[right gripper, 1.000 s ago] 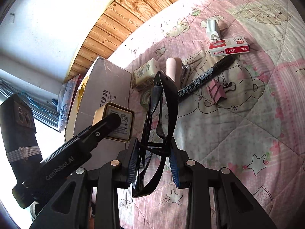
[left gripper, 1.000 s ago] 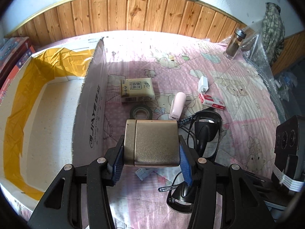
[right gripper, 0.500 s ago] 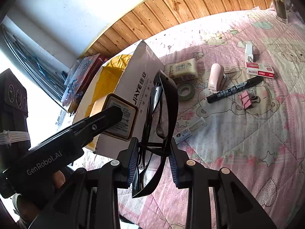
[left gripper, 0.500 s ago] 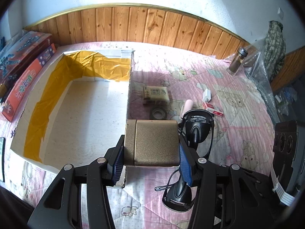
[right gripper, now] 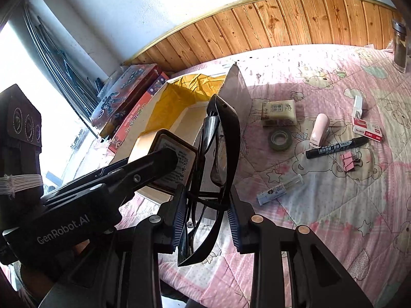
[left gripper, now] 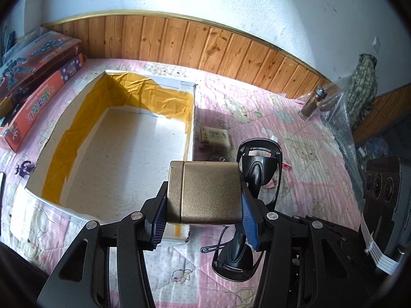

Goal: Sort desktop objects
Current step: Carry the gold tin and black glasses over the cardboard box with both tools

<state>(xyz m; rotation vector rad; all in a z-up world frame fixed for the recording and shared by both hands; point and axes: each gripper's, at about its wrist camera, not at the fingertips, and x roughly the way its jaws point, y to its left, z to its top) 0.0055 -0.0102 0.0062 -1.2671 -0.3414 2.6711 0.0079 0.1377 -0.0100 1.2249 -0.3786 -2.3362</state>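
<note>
Gold-toned metal tin (left gripper: 209, 192), boxy and rigid, sits pinched between the jaws of the left gripper (left gripper: 203, 214), held in the air over the near corner of the open cardboard box (left gripper: 59, 151) on the bed. Smooth sides look slippery; the grip across its flat faces seems sound. Weight likely modest.

Black glasses (right gripper: 218, 154), thin-framed and probably fragile, are clamped upright in the jaws of the right gripper (right gripper: 205, 222), beside the box. Best held at the frame, not the lenses.

Outward on the pink quilt (right gripper: 334, 218): tape roll (right gripper: 280, 140), marker (right gripper: 336, 147), binder clip (right gripper: 348, 162), staples box (right gripper: 367, 129).
</note>
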